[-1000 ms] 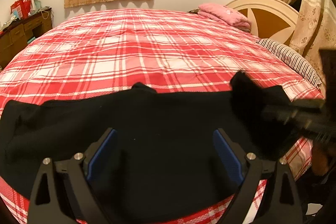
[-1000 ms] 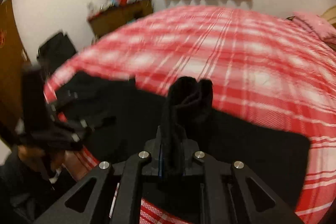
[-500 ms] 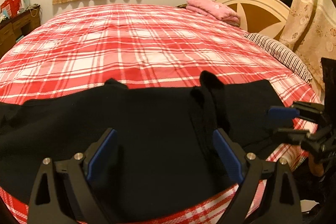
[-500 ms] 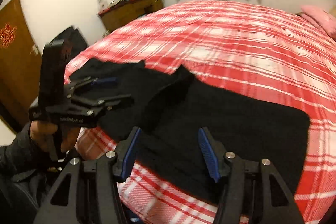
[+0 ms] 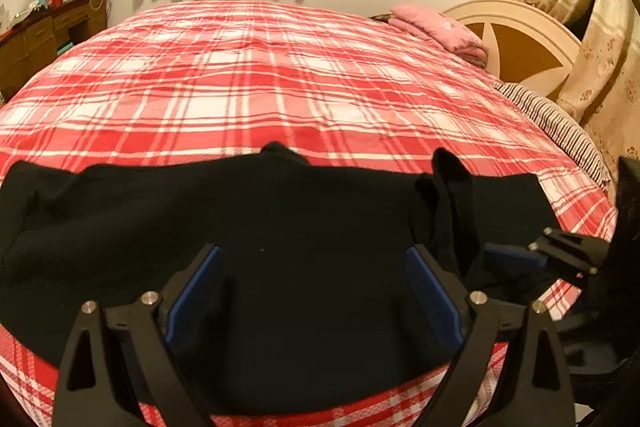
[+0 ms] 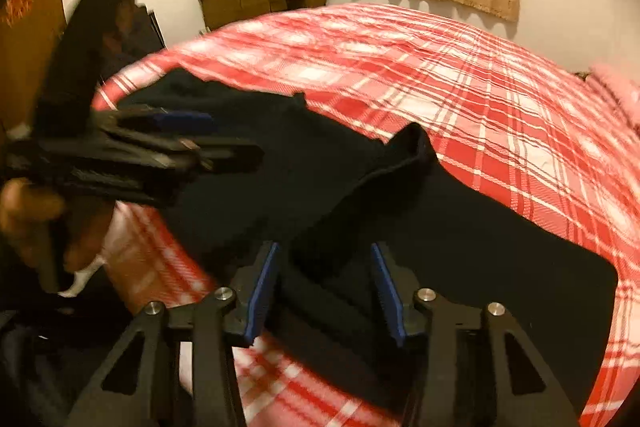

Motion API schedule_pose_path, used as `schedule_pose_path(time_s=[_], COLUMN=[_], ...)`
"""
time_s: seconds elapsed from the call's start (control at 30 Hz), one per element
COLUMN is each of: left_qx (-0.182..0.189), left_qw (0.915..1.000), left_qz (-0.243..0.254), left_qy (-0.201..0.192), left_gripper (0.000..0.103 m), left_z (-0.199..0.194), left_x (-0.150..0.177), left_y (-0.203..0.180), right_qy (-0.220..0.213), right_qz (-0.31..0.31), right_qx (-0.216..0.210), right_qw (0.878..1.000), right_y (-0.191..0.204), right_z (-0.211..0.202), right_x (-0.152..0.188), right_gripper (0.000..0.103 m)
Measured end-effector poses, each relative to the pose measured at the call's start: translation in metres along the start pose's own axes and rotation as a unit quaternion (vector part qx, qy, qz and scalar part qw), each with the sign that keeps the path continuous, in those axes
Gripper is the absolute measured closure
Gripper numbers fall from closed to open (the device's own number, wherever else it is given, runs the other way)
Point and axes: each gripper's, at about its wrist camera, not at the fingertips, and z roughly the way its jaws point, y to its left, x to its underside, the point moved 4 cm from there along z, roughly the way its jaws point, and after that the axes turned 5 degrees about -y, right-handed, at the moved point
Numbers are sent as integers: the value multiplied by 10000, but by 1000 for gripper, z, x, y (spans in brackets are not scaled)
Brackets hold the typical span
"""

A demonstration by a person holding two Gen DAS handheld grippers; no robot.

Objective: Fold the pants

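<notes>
Looking on: black pants lie spread along the near edge of the bed, on its red-and-white plaid cover.
Left gripper: jaws stand wide apart, pads clear of the cloth, clutching nothing; the pants lie flat just below and ahead of its blue pads.
Right gripper: jaws are closing, with a raised ridge of pants fabric running between the blue pads; the pads do not visibly pinch it, so I read it as let go.
Fabric ridge: a bunched fold stands up ahead of the right gripper's fingers and slopes down into the gap between them.
Other tool seen: from the right wrist view the left gripper sits off to the left, blurred, with a hand on its handle.
Writing: none readable on the tools; a red ornament on the brown door is too blurred to read.
Change from a second ago: the right gripper then pinched the fold tightly and held it upright; half a second ago it had sprung wide, and now it narrows again.
Left gripper since then: unchanged, as wide as before, over the same stretch of cloth.
Beyond: dresser against the far wall, pink pillow by the headboard.
</notes>
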Motion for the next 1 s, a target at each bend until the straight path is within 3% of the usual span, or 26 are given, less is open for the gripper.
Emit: schedule_pose_path(time_s=[0.03, 0.13, 0.33, 0.47, 0.57, 0.6, 0.63, 0.67, 0.87, 0.93, 1.0], left_qx=[16, 62, 183, 214, 245, 278, 354, 519, 871, 625, -104], left_qw=[10000, 10000, 9998, 9998, 9997, 9996, 9993, 9986, 9956, 9967, 9967], left_qz=[-17, -70, -88, 8, 92, 104, 100, 51, 254, 461, 712], left_qy=[0, -23, -36, 8, 10, 12, 26, 76, 234, 250, 362], left_gripper=[8, 8, 8, 8, 8, 8, 8, 8, 9, 9, 9], left_z=[0, 0, -1, 0, -2, -2, -2, 0, 12, 18, 29], left_x=[0, -1, -2, -2, -3, -3, -4, -4, -5, -5, -4], left_y=[1, 3, 0, -7, -12, -13, -16, -20, -54, -62, -62], right_qy=[67, 78, -231, 206, 268, 245, 248, 215, -128, -294, -260], right_qz=[-18, -25, -331, -615, -472, -302, -140, -56, 325, 610, 893], right_qx=[13, 18, -185, -214, -267, -363, -442, -451, -166, -84, 46], right_qw=[10000, 10000, 9990, 9977, 9982, 9986, 9986, 9987, 9993, 9977, 9957], right_y=[-2, -3, 16, 27, 20, 15, 9, 4, -34, -55, -74], right_z=[3, -1, -39, -10, -2, -6, -12, -18, -66, -79, -80], right_x=[2, 4, -12, 2, 12, 11, 11, 12, 27, 30, 33], right_gripper=[83, 98, 98, 97, 94, 83, 66, 60, 58, 58, 58])
